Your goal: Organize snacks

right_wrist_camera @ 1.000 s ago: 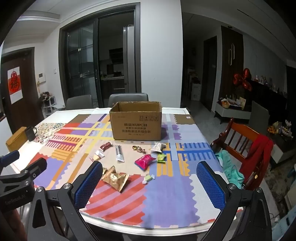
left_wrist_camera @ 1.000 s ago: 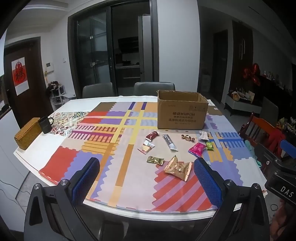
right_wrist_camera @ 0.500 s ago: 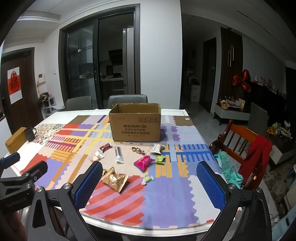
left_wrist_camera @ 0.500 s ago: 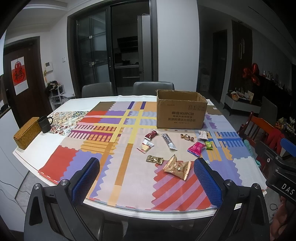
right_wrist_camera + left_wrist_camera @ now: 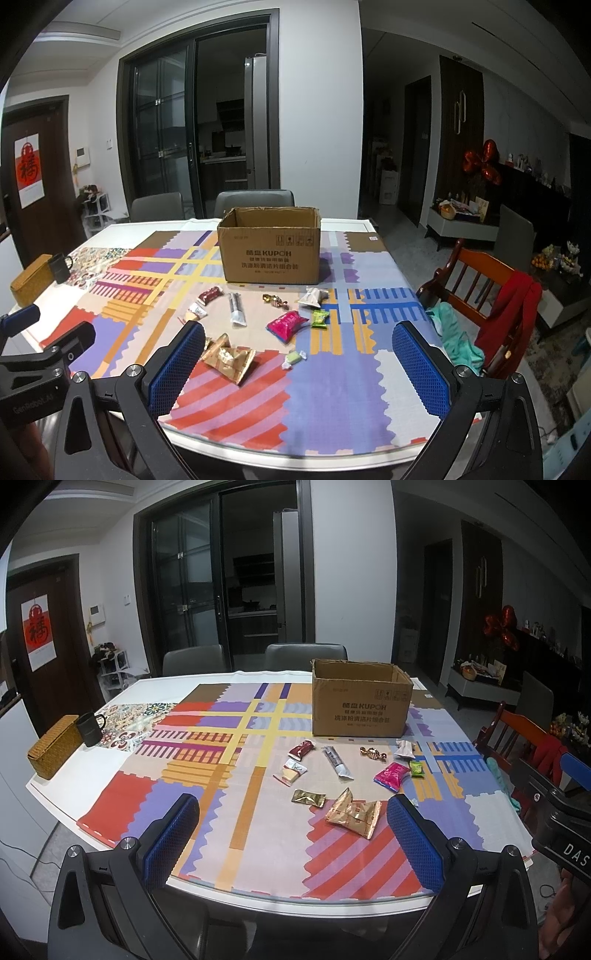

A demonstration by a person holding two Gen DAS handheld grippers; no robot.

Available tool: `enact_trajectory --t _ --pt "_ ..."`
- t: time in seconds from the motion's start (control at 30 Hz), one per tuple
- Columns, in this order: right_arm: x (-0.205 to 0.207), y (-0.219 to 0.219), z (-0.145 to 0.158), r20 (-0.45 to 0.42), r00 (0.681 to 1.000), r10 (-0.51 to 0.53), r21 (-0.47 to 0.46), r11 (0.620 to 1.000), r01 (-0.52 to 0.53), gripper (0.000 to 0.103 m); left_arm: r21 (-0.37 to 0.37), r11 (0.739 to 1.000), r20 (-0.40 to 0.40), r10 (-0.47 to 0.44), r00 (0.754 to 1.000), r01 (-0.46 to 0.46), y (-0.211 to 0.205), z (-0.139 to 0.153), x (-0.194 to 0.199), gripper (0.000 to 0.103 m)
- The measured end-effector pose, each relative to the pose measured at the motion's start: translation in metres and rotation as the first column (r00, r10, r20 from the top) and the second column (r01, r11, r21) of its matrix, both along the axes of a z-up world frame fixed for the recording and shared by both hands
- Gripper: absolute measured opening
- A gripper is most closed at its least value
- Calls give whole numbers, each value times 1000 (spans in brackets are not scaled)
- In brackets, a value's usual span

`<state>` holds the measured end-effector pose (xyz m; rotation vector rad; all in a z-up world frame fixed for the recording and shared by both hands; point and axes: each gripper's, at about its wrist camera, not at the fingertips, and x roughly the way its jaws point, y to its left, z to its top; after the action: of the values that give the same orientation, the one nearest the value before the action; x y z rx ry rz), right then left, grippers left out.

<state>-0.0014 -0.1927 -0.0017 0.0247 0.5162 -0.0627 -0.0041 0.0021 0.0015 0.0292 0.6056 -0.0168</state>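
Note:
An open cardboard box [image 5: 360, 709] [image 5: 270, 251] stands on the patterned tablecloth. Several snacks lie loose in front of it: a crumpled gold bag [image 5: 354, 812] [image 5: 229, 357], a pink packet [image 5: 392, 775] [image 5: 287, 324], a silver stick pack [image 5: 337, 762] [image 5: 235, 308], a red packet [image 5: 301, 748] [image 5: 210, 294], a small green packet [image 5: 416, 768] [image 5: 320, 318]. My left gripper [image 5: 291, 834] is open and empty, held at the table's near edge. My right gripper [image 5: 297, 363] is open and empty, also near that edge, to the right of the left one.
A woven basket [image 5: 55, 746] and a dark mug [image 5: 88, 728] sit at the table's left end. A wooden chair with red and teal cloth [image 5: 491, 295] stands right of the table. Two grey chairs [image 5: 304, 655] are behind it.
Both grippers have drifted slightly; the views shift a little. No snack has moved and neither gripper has taken hold of anything.

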Motion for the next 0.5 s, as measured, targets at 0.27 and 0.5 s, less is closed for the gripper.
enact_trajectory --t 0.27,0.5 --pt "1 -3 4 2 1000 -1 -3 1000 1 103 -1 1000 -1 0 1000 0 0 1 0 103" --pt "0 -2 9 5 1000 0 -3 1000 0 103 -1 1000 -4 -1 1000 1 0 1 0 103"
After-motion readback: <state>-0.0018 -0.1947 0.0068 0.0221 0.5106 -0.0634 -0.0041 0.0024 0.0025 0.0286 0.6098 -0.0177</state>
